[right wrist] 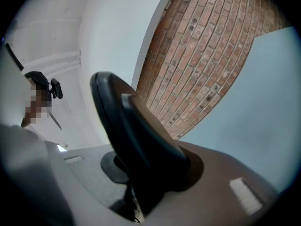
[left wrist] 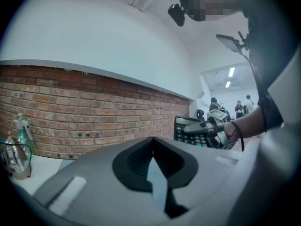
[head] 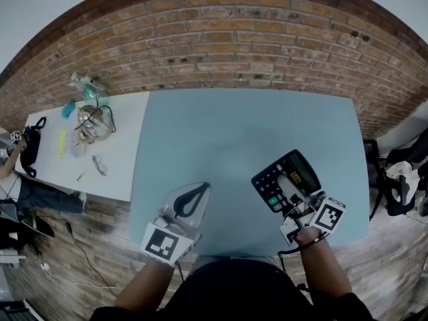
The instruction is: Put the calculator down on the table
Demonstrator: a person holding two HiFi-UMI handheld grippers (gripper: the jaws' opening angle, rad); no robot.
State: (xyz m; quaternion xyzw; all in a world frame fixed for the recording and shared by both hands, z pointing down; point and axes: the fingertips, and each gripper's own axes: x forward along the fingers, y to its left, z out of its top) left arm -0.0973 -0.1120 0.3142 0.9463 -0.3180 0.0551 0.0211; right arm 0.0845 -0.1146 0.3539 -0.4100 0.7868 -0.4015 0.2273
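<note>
- A pale blue, flat-topped desk point(head: 234, 132) fills the middle of the head view. Its far edge runs along a red brick wall point(head: 254, 39), with plain white wall above the bricks.
- A white side table point(head: 124, 172) butts against the desk's left edge. A green spray bottle point(head: 83, 84) and a glass jar point(head: 90, 119) stand among the clutter at its far end.
- The middle and far part of the desk top lie open. A dark chair point(head: 373, 159) stands just off the right edge.
- The black calculator point(head: 297, 167) is over the near right part of the desk, close to that corner, with its keys and display facing up. Whether it touches the top cannot be told.
- The right gripper point(head: 287, 187) has its jaws clamped on the calculator's near end, one jaw lying across the keys.
- The left gripper point(head: 197, 196) is over the near left part, well apart from the calculator. Its jaws meet at the tips with nothing between them.
</note>
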